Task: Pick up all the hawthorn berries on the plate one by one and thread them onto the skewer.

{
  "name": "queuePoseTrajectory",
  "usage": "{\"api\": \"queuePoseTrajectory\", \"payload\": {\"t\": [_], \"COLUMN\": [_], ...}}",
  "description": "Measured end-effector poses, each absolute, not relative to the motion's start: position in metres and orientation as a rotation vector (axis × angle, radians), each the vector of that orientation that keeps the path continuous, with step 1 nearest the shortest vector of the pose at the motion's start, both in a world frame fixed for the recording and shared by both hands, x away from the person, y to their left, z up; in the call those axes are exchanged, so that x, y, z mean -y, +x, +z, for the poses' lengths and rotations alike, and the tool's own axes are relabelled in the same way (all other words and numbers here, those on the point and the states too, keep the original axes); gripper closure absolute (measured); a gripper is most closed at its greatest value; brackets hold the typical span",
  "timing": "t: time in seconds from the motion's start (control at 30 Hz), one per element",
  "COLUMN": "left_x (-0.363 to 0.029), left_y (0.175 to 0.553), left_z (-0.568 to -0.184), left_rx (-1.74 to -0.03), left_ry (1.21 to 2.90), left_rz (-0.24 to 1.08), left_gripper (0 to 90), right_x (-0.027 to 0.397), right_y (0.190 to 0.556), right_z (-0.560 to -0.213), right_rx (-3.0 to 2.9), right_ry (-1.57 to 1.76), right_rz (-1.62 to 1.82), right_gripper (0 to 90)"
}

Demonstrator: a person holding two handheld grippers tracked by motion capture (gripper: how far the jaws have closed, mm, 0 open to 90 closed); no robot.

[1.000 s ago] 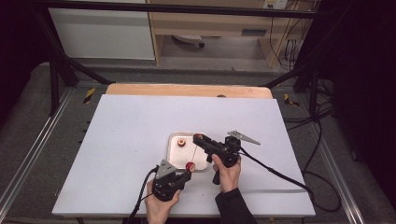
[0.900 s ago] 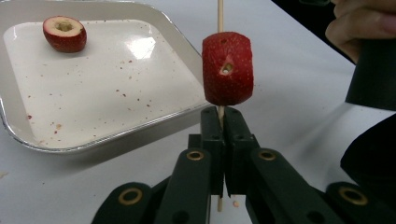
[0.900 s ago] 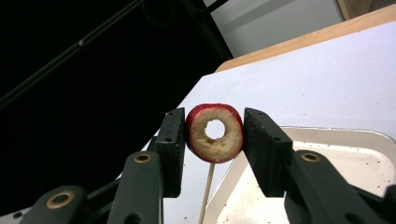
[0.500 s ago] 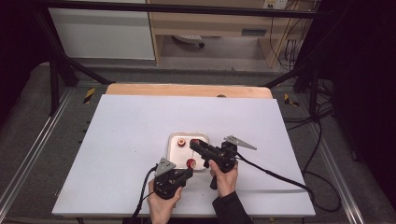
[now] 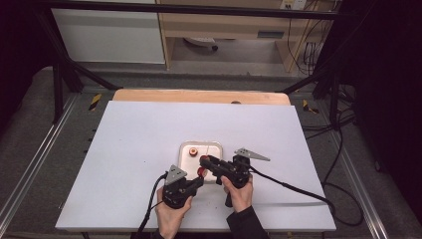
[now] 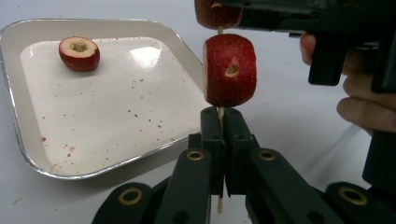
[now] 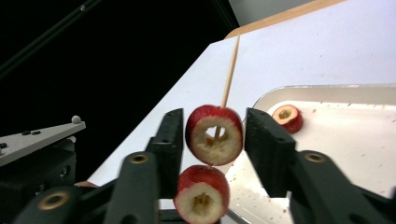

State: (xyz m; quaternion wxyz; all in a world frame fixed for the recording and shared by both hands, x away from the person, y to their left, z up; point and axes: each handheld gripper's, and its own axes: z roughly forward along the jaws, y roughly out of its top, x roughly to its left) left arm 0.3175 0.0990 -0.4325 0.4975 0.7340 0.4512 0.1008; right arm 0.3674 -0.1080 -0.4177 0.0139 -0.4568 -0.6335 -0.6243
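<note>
The white tabletop point(image 5: 149, 149) carries everything, with a strip of bare wood along its far edge. A shallow white tray with a silvery rim point(image 5: 215, 146) sits a little in from the near edge, right of the middle of that edge. Both hands come in over the near edge, just in front of the tray.

The left gripper point(image 5: 198, 180) lies at the tray's near left corner. Its jaws are closed tight on the lower end of a thin wooden skewer point(image 6: 220, 115), which stands upright between them; a short stub of the stick shows below the jaws in the left gripper view.

The right gripper point(image 5: 205, 162) reaches in from the right over the tray's near edge, its grey three-cornered plate pointing away to the right. Its jaws stand partly apart and have just been opening. Between them sits the upper red fruit piece point(image 7: 214, 135), threaded on the skewer; a slim gap shows on each side, so the pads do not press on it.

The lower red fruit piece point(image 6: 229, 70) sits on the skewer just above the left jaws, its cored hole facing the left gripper's camera. The two pieces are close together on the stick, and the skewer's bare tip rises past the upper one.

A loose red fruit piece point(image 6: 79, 53) lies cored side up in the tray, near its far side, well apart from the skewer.
</note>
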Motion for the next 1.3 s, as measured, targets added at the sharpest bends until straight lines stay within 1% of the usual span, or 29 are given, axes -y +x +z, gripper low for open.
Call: {"api": "queuePoseTrajectory", "payload": {"t": [0.13, 0.27, 0.37, 0.5, 0.6, 0.8, 0.93, 1.3], "left_x": [-0.110, -0.120, -0.126, -0.136, -0.144, -0.158, -0.165, -0.175], "left_y": [0.317, 0.316, 0.314, 0.312, 0.311, 0.309, 0.307, 0.306], "left_z": [-0.434, -0.434, -0.433, -0.432, -0.432, -0.433, -0.434, -0.434], "left_rx": [-1.076, -1.055, -1.040, -1.029, -1.024, -1.025, -1.024, -1.029], "left_ry": [1.815, 1.863, 1.894, 1.921, 1.940, 1.956, 1.970, 1.973], "left_rz": [0.276, 0.302, 0.324, 0.344, 0.348, 0.359, 0.364, 0.371], "left_gripper": [88.4, 88.3, 88.3, 88.2, 88.2, 88.2, 88.1, 88.1], "right_x": [0.116, 0.124, 0.128, 0.131, 0.132, 0.130, 0.125, 0.099], "right_y": [0.369, 0.375, 0.380, 0.386, 0.390, 0.399, 0.405, 0.430], "right_z": [-0.409, -0.403, -0.402, -0.404, -0.404, -0.402, -0.399, -0.390], "right_rx": [2.069, 2.179, 2.263, 2.374, 2.475, 2.659, 2.746, 2.852], "right_ry": [-1.394, -1.394, -1.378, -1.368, -1.345, -1.258, -1.215, -1.170], "right_rz": [-1.931, -1.880, -1.834, -1.731, -1.639, -1.446, -1.335, -1.184], "right_gripper": [44.9, 30.1, 21.5, 13.6, 10.4, 8.4, 8.1, 7.7]}}
